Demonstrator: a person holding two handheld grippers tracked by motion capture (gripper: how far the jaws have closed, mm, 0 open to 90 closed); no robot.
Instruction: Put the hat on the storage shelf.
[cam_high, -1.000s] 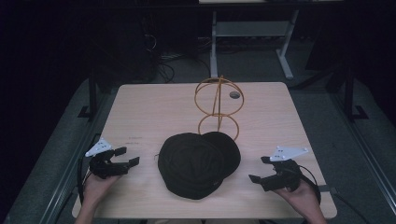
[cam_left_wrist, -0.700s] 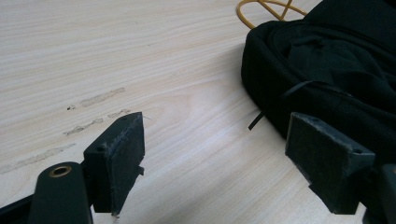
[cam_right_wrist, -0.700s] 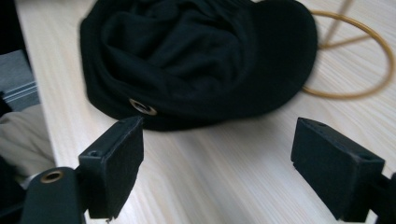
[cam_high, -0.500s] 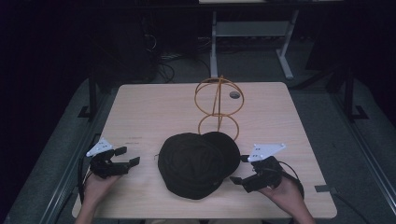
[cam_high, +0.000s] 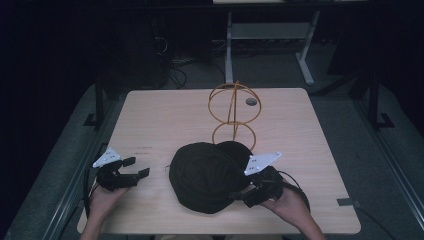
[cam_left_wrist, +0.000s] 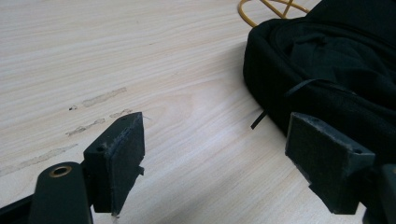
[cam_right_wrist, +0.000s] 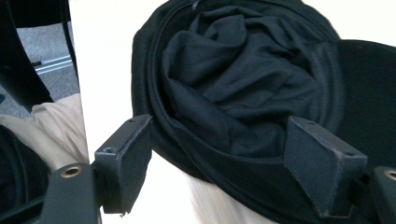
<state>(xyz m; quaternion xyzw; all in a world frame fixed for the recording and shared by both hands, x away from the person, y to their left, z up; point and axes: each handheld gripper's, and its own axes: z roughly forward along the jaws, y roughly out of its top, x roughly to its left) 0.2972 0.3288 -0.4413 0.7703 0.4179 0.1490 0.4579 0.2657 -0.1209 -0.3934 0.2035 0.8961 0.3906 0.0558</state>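
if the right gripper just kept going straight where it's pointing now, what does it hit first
Most likely the black cap. The right gripper has its jaws open, and the cap's near rim lies right between and ahead of them, its crumpled lining just beyond. Whether the pads already touch the fabric is unclear.

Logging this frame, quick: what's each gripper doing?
Left gripper: open, holding nothing, beside the black cap.
Right gripper: open, jaws astride the cap's rim, not closed.

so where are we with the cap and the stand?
Nothing looks done: the black cap lies upside down on the table, the gold wire stand bare. The right hand-held gripper, open, is at its rim; the left hand-held gripper waits open. Grasp and placement remain.
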